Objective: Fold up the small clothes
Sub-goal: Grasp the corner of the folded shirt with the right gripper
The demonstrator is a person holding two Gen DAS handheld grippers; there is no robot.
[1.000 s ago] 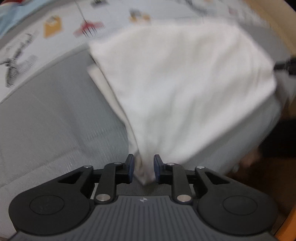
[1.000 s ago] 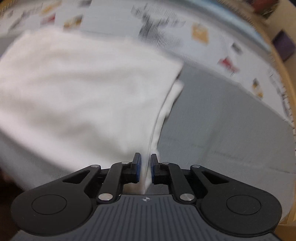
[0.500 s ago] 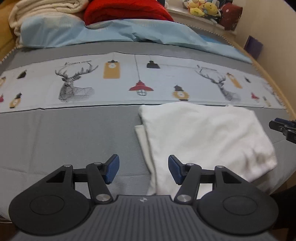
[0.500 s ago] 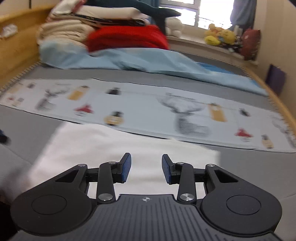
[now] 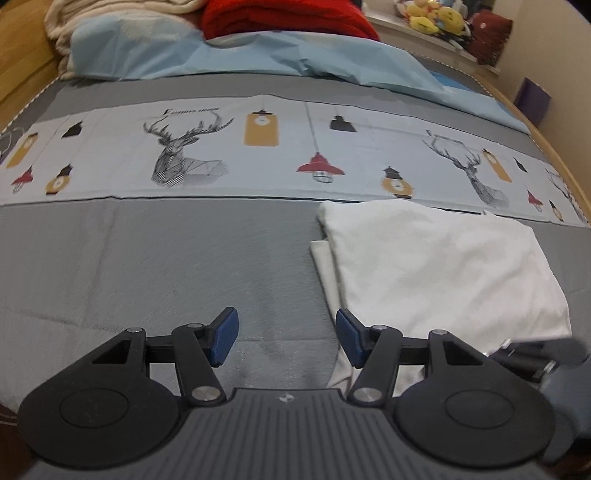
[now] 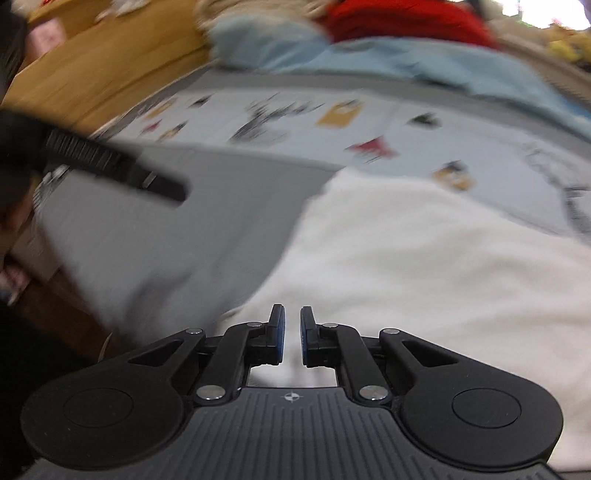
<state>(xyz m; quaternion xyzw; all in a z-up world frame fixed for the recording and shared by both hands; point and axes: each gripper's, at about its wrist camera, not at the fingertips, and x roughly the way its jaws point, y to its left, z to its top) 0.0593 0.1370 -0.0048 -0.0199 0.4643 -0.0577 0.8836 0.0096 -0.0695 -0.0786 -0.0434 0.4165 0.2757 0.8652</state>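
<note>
Jaws first: the left gripper (image 5: 287, 338) stands wide apart and holds nothing, its blue pads (image 5: 223, 341) over bare grey cover, with the right-hand pad just at the near left edge of the cloth (image 5: 439, 269). The right gripper's (image 6: 292, 339) jaws are closing, down to a narrow slit; its view is blurred, and I cannot tell whether any fabric is pinched between the pads, though white fabric shows behind the gap.

Largest is the bed (image 5: 147, 266), its grey cover crossed by a pale printed band (image 5: 229, 155) of deer heads and hanging lamps. Behind that lies a light blue sheet (image 5: 258, 55), and on it a red blanket (image 5: 288, 18) beside a cream one (image 5: 122, 11). A wooden bed frame (image 6: 110, 62) runs along the left in the right wrist view.

On the grey cover, just in front of the printed band and to the right, lies the folded white cloth, flat, with an under layer showing along its left edge. Soft toys (image 5: 439, 18) sit on the far ledge at upper right.
</note>
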